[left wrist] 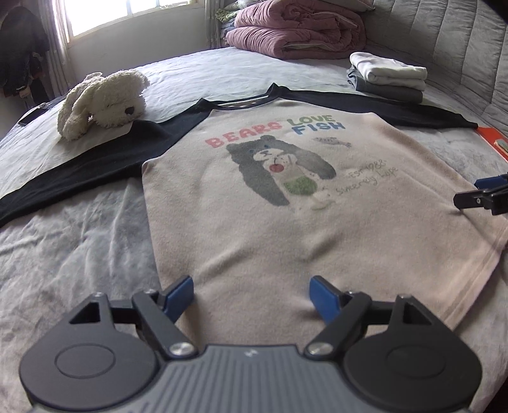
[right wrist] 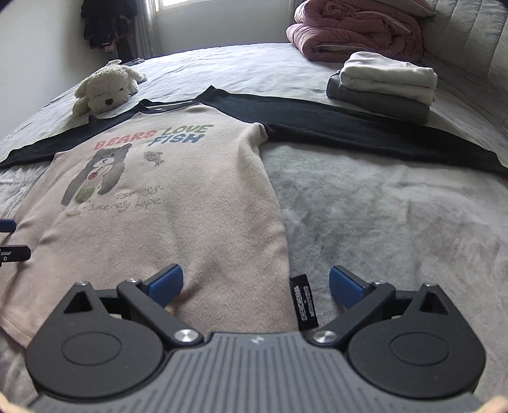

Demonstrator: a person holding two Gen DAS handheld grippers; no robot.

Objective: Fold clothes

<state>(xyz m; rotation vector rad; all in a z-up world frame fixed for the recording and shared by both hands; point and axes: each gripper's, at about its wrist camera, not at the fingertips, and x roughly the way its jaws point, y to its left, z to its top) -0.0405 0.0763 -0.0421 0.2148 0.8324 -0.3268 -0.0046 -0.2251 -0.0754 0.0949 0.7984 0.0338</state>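
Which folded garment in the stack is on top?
The white folded garment is on top; the grey folded garment lies under it, beside the pink quilt.

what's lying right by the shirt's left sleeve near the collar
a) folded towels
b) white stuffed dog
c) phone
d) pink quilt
b, the white stuffed dog lies on the bed with its muzzle at the dark sleeve of the shirt; the folded stack and pink quilt are off toward the other sleeve.
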